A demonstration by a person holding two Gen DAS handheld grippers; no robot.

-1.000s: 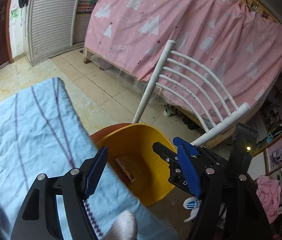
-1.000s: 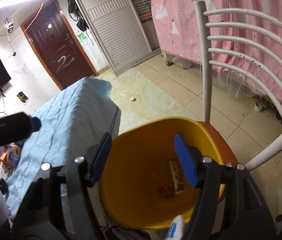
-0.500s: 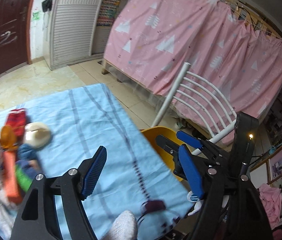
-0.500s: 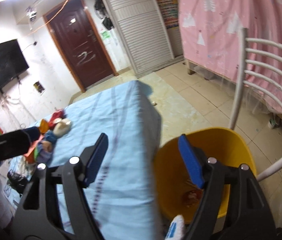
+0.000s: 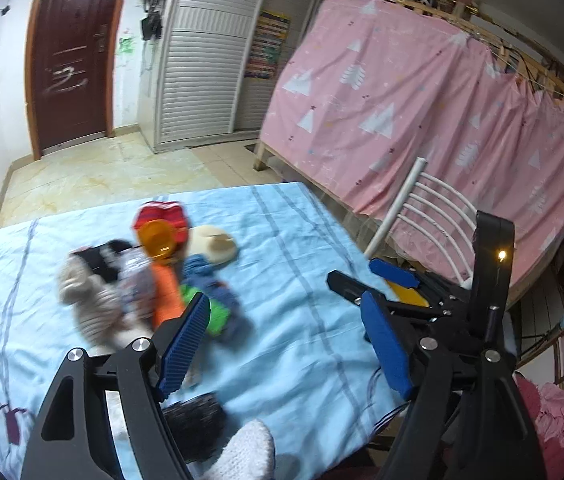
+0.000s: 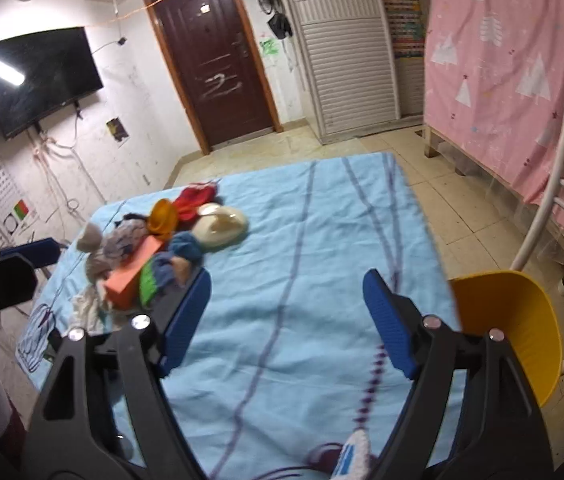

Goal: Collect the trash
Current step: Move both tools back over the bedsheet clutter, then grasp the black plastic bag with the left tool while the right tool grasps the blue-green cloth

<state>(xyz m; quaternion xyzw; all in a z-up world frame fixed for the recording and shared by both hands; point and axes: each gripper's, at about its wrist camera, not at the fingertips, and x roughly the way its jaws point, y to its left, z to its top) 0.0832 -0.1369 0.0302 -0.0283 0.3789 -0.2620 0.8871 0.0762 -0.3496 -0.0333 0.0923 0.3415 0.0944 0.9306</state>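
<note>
A pile of trash (image 5: 158, 276) (image 6: 162, 240) lies on the blue striped tablecloth (image 5: 290, 248) (image 6: 314, 232): an orange box, an orange cup, a red wrapper, a cream shell-like piece and crumpled blue, green and grey bits. My left gripper (image 5: 284, 340) hovers over the cloth just right of the pile, its jaws opening with nothing between them. My right gripper (image 6: 288, 320) hangs above the bare cloth between the pile and the yellow bin (image 6: 522, 320); its jaws are opening too and hold nothing. In the left wrist view the bin is mostly hidden behind the right gripper.
The bin stands on a white slatted chair (image 6: 554, 200) off the table's right edge. Behind it hangs a pink curtain (image 5: 422, 120) over a wooden frame. A tiled floor, a dark door (image 6: 210, 72) and a wall television (image 6: 38, 76) lie beyond the table.
Both grippers have swung from above the yellow bin back over the blue tablecloth, bringing the trash pile into view. Their jaws stand a little wider than before.
</note>
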